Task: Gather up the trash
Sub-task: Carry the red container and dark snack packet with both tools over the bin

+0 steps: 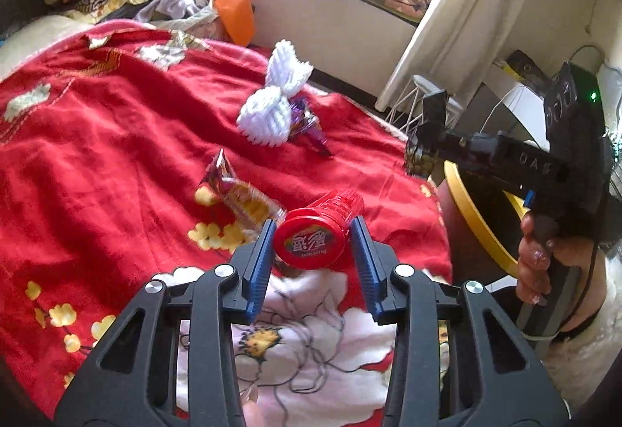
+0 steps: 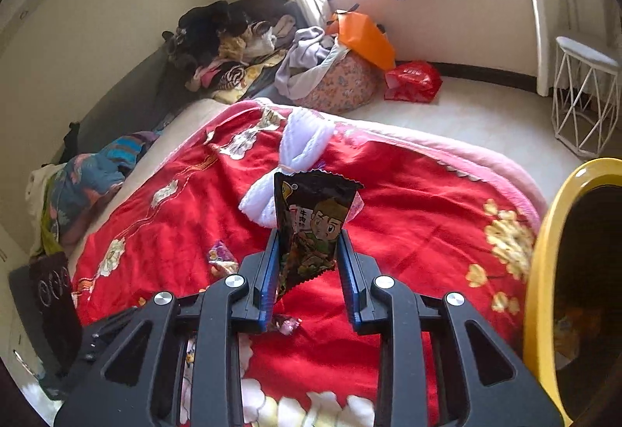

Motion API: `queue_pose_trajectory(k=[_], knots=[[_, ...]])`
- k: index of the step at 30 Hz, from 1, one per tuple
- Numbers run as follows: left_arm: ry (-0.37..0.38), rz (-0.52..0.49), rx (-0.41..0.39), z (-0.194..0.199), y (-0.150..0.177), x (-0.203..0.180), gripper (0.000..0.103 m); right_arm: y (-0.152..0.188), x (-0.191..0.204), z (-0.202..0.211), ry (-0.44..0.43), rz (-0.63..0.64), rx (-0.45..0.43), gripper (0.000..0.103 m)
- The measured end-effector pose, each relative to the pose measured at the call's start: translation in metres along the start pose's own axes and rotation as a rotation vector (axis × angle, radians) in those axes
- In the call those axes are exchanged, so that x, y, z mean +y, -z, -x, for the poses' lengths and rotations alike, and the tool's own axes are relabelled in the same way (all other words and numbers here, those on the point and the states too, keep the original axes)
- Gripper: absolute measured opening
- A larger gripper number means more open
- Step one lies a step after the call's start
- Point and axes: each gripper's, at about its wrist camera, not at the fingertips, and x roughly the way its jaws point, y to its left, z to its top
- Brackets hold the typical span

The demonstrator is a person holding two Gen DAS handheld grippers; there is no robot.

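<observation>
- Left wrist view: the left gripper (image 1: 313, 232) has its blue fingers spread either side of a red plastic jar (image 1: 317, 230) lying on its side on the red floral blanket (image 1: 116, 139). One finger sits right against the lid and the other stands a little off, so the jar looks bracketed, not yet pinched.
- Loose on the blanket I can see a clear snack wrapper (image 1: 237, 196) just left of the jar. Farther back a purple wrapper (image 1: 307, 128) sits against a white foam fruit net (image 1: 272, 108).
- This view alone shows the right gripper (image 1: 418, 155) from the side, held in a hand (image 1: 538, 264) above the yellow-rimmed bin (image 1: 472, 217).
- Right wrist view: the right gripper (image 2: 309, 252) is clamped on a dark beef-snack wrapper (image 2: 313, 225), which stands upright between the pads. The bin (image 2: 540, 271) is just to its right.
- Only here do I see a small purple wrapper (image 2: 221, 258) and a crumpled candy wrapper (image 2: 285, 324) under the fingers. The foam net (image 2: 289, 170) shows again.
- My reckoning is that it's early days. One piece is about to be binned and the jar is next, with several wrappers and the net left.
</observation>
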Motion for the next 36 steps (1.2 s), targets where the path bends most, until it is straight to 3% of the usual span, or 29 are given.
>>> queue_pose_trajectory(k=[19,36], knots=[[0.013,-0.08,-0.052,0.012,-0.026,-0.052,0.03,0.0,-0.025,0.044,0.027,-0.035,-0.065,0.027],[0.103,-0.171,-0.051,0.002,-0.036,-0.111,0.03,-0.001,-0.07,0.087,0.105,-0.119,-0.142,0.027]])
